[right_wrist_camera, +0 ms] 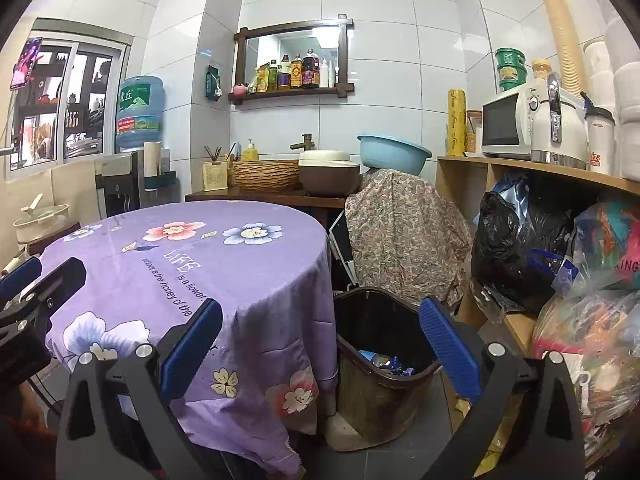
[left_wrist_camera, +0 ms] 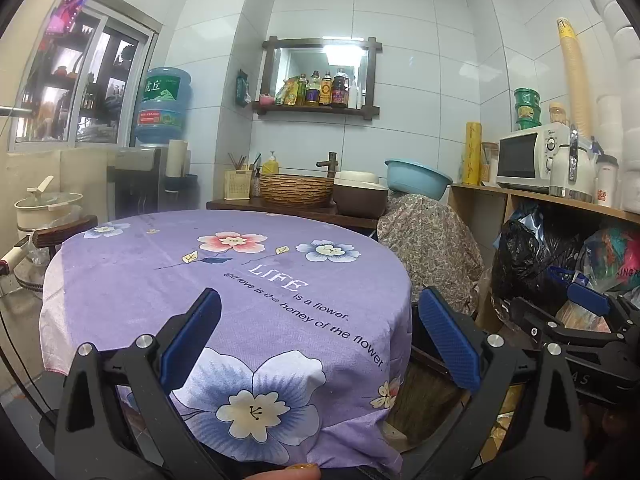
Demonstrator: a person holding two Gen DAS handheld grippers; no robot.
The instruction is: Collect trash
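While both hand-held grippers (left_wrist_camera: 320,340) (right_wrist_camera: 320,340) gape empty, a purple floral tablecloth (left_wrist_camera: 224,280) lies bare beside the bin (right_wrist_camera: 384,344).

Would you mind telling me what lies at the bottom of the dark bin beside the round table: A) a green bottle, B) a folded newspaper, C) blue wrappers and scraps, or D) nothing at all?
C: the right wrist view looks into the bin and shows blue wrappers at its bottom.
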